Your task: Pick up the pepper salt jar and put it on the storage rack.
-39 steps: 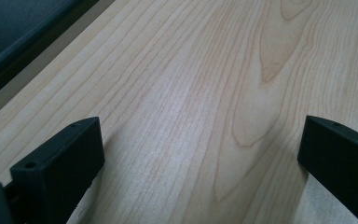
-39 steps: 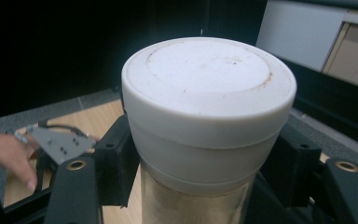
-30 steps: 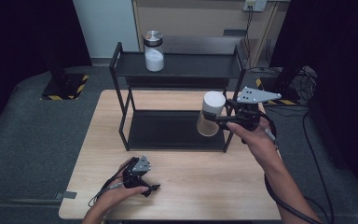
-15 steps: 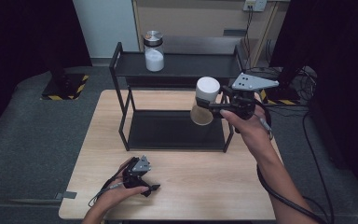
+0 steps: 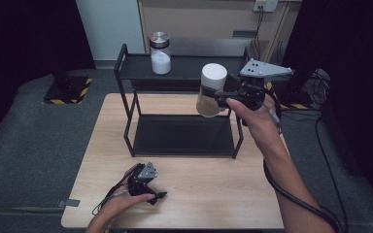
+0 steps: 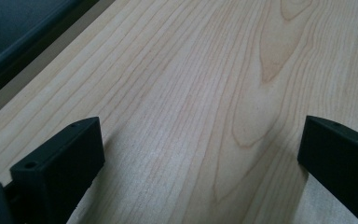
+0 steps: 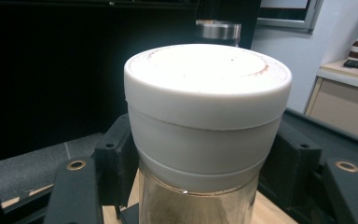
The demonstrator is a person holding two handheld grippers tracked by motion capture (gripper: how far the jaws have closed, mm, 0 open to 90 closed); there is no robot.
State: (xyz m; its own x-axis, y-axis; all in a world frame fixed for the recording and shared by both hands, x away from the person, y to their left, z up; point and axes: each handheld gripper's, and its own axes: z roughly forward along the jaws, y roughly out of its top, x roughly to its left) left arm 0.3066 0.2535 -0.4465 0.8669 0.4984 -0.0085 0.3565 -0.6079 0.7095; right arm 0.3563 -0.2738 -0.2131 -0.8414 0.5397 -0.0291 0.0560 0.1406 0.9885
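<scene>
Right claw (image 5: 219, 97) raised level beside the rack's top shelf (image 5: 194, 65), clamped on a white-lidded jar (image 5: 210, 90), left claw (image 5: 156, 195) resting low on the worktop (image 5: 209, 179), jaws apart

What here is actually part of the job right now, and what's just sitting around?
In the job:
- white-lidded jar, clamped in the right gripper
- black rack, beside which the jar is held
- jar of white powder, on the rack's top shelf

Just about:
- left gripper, open, resting on the wooden table
- grey floor mat
</scene>
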